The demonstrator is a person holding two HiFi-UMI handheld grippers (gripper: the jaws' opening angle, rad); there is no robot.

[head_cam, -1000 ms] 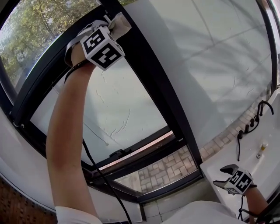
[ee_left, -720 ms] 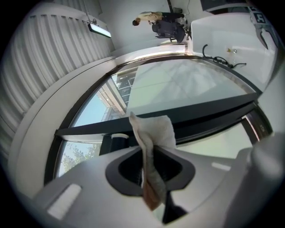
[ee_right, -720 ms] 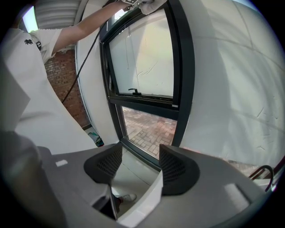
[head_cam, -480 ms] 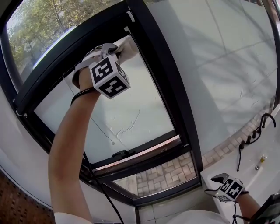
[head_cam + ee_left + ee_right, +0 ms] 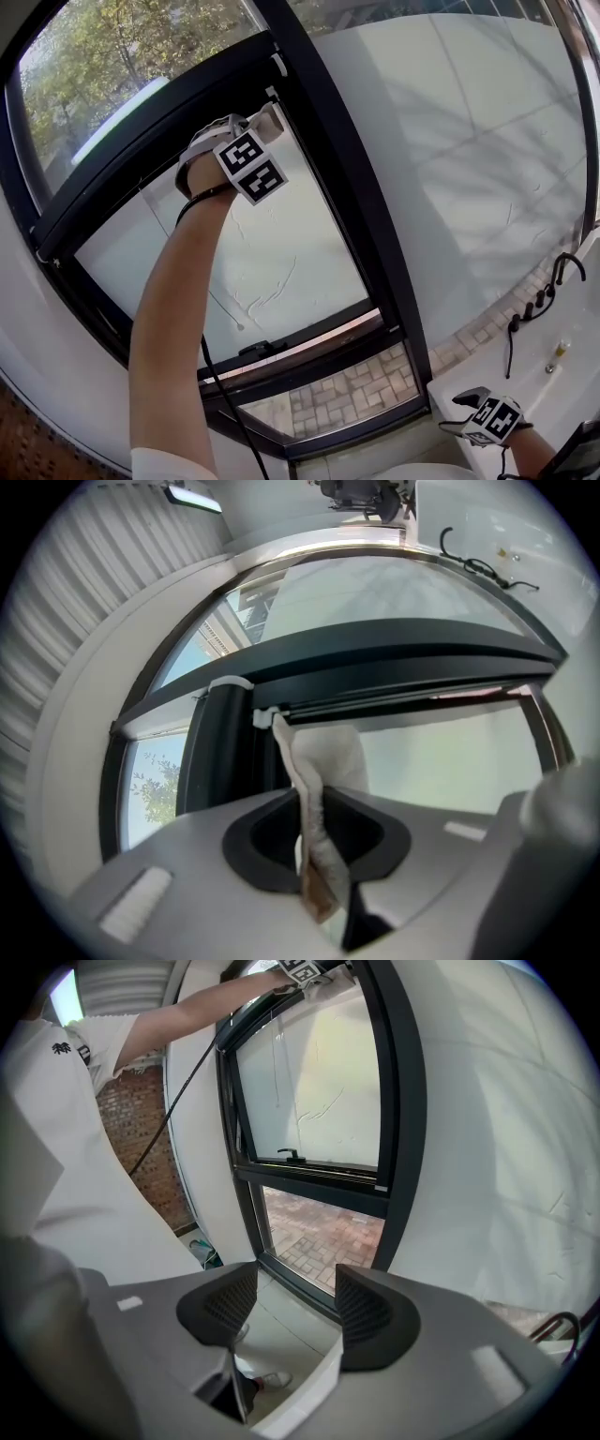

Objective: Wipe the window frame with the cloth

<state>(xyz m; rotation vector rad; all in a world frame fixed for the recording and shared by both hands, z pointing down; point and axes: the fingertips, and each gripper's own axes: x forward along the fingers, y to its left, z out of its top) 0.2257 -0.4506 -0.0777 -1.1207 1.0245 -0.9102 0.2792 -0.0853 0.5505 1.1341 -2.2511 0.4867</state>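
My left gripper (image 5: 251, 127) is raised high and shut on a beige cloth (image 5: 270, 116). The cloth is pressed into the upper right corner of the black window frame (image 5: 330, 178), where the top bar meets the upright bar. In the left gripper view the cloth (image 5: 323, 761) stands up from between the jaws of that gripper (image 5: 314, 832) against the dark window frame (image 5: 394, 658). Low at the right, my right gripper (image 5: 472, 412) hangs open and holds nothing. Its jaws stand apart in the right gripper view (image 5: 286, 1302), facing the lower part of the window frame (image 5: 398, 1119).
A white counter (image 5: 562, 384) at the lower right carries a black faucet (image 5: 562, 258), a cord (image 5: 511, 333) and a small bottle (image 5: 560, 350). A window handle (image 5: 255, 350) sits on the lower sash bar. A black cable (image 5: 220, 394) hangs from my left arm. Brick paving (image 5: 342, 380) lies outside.
The head view has tilted, showing more of the top bar. The left gripper keeps the cloth at the frame's upper corner, shifting slightly. The right gripper sits lower in view.
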